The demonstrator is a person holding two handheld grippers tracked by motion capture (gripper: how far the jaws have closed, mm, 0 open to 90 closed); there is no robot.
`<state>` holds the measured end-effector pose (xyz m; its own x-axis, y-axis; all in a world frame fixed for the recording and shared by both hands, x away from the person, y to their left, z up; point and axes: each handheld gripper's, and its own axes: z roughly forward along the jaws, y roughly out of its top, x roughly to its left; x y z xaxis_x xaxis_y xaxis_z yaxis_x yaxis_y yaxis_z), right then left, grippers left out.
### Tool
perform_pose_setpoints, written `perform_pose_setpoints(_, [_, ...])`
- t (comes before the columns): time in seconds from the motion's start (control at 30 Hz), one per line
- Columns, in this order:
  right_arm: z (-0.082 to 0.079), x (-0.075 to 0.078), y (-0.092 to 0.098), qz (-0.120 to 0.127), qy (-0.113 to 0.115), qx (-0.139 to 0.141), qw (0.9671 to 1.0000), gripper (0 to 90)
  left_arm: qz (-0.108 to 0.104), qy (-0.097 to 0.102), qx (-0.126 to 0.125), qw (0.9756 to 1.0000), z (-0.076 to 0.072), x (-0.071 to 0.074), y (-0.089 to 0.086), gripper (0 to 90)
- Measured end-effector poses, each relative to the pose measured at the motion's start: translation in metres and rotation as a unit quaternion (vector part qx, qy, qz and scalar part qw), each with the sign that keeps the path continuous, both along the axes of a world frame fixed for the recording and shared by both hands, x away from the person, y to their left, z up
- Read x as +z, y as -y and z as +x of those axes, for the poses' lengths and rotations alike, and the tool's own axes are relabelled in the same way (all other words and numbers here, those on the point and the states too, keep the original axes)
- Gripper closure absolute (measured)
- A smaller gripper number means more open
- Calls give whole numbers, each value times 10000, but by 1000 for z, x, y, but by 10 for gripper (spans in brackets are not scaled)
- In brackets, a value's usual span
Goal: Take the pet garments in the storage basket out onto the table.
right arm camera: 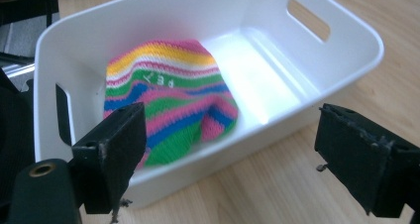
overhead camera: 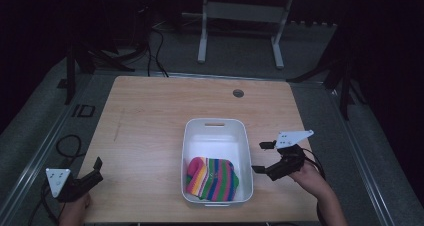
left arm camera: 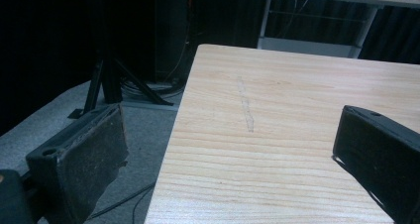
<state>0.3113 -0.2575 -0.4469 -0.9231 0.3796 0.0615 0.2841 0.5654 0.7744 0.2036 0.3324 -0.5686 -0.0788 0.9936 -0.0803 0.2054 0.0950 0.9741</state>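
My left hand-held gripper (overhead camera: 95, 168) rests wide apart at the bench (overhead camera: 150, 111) corner, holding nothing. The white bin (overhead camera: 215, 122) holds one stripy knit hat (overhead camera: 212, 178) at its near end. My right hand-held gripper (overhead camera: 264, 157) waits apart just beside the bin. Reaching in carelessly, I might bump the wall and push the bin away.

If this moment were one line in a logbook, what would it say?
left gripper: open, empty, table's near-left corner | right gripper: open, empty, beside white plastic bin | rainbow-striped knitted hat: lying in bin's near end
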Motion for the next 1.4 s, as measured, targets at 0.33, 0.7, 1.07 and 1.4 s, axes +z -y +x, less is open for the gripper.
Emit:
perform_pose_setpoints(0.33, [5,13,-46,-237,-33,684,9974,126,-6,8,-18,10000,0,0,0,9])
perform_pose_setpoints(0.7, [6,-2,-99,-639,-190,1229,9902,119,-25,22,-45,10000,0,0,-1,9])
perform_pose_setpoints(1.07, [6,-24,-152,-1276,-366,1582,9784,121,-29,29,-60,10000,0,0,-1,9])
perform_pose_setpoints(1.4, [7,-51,-188,-1890,-358,1715,9662,112,-28,29,-78,10000,0,0,-1,9])
